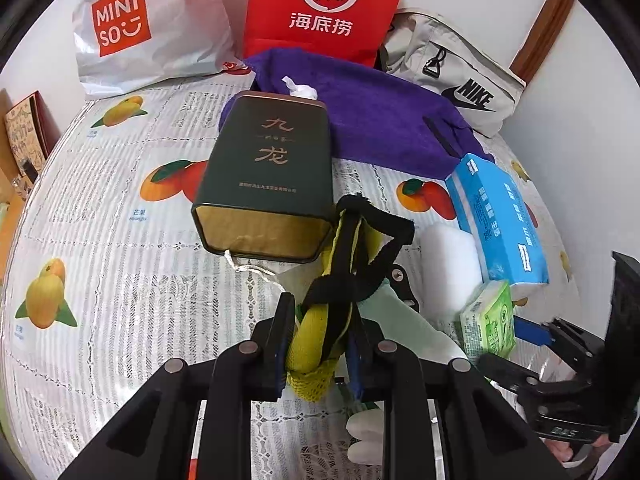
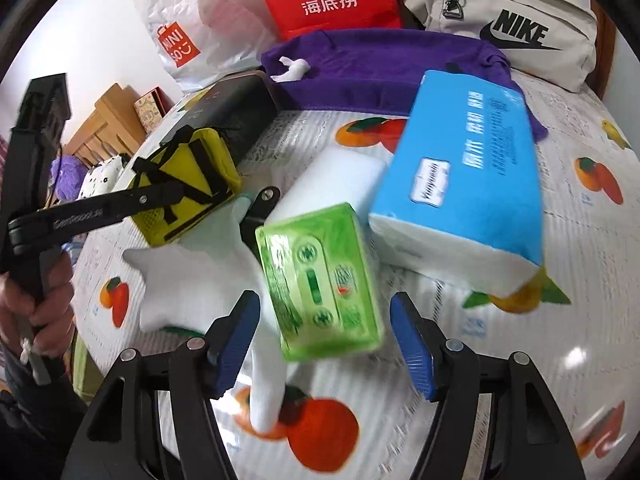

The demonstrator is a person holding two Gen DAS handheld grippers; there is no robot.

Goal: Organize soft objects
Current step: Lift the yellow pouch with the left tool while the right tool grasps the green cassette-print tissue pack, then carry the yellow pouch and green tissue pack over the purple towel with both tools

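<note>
Slippage is threatening the left gripper (image 1: 320, 344) — pinching only the yellow pouch (image 1: 310, 344) and its black straps (image 1: 360, 248), nearly closed, it could be losing the load beside the dark tin (image 1: 264, 184). The right gripper (image 2: 324, 340) is hanging half open around the green tissue pack (image 2: 324, 276) — pads not pressing. The blue tissue box (image 2: 468, 172) is leaning just beside, risking a knock on the fruit-print tablecloth (image 2: 560, 320).
</note>
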